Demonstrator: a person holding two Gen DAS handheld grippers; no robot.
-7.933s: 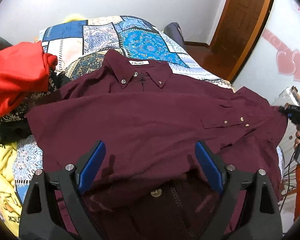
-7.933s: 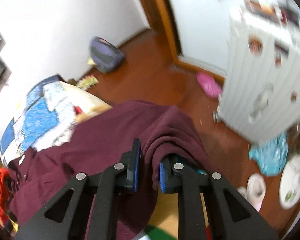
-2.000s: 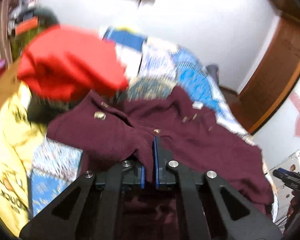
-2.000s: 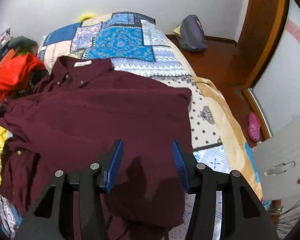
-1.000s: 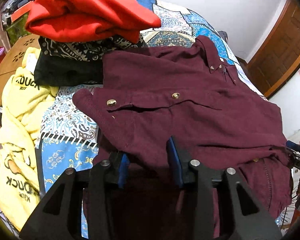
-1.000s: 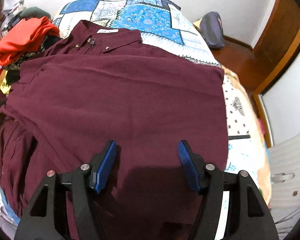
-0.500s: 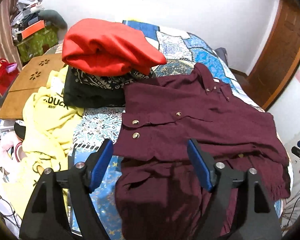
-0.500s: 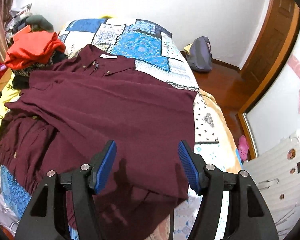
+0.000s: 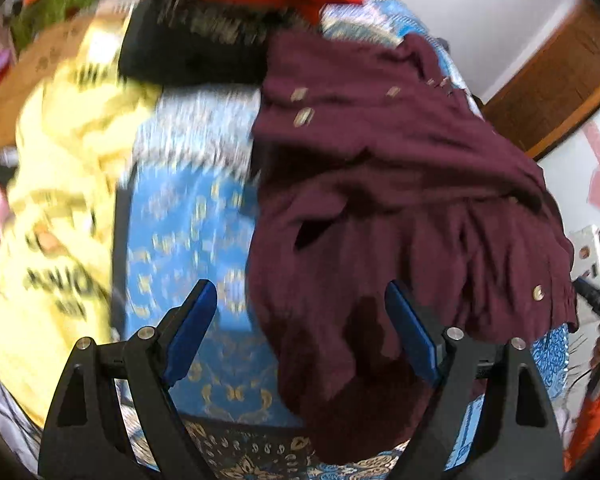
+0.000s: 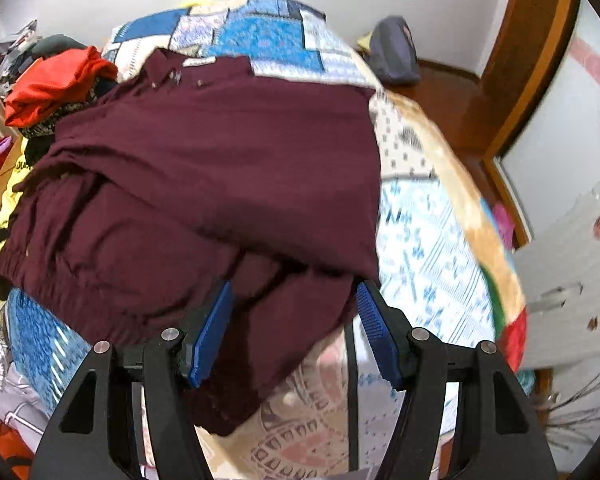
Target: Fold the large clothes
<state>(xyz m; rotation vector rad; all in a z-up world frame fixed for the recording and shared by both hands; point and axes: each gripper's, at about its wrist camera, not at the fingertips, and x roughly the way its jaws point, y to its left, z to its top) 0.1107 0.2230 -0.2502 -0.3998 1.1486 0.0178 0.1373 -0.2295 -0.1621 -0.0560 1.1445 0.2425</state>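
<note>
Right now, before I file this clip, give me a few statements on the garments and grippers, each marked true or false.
1. The left gripper stands open, gripping nothing. True.
2. The maroon shirt hangs from a hook. False: it lies on the patchwork bedspread.
3. A red garment tops the pile beside the shirt. True.
4. The right gripper is clamped shut on the shirt's collar. False: its jaws are apart near the hem.

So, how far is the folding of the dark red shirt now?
Done: both sides of the maroon shirt look folded in over its middle. In hand: nothing; left claw and right claw stand open over its crumpled hem. Left: folding the hem up toward the collar.
</note>
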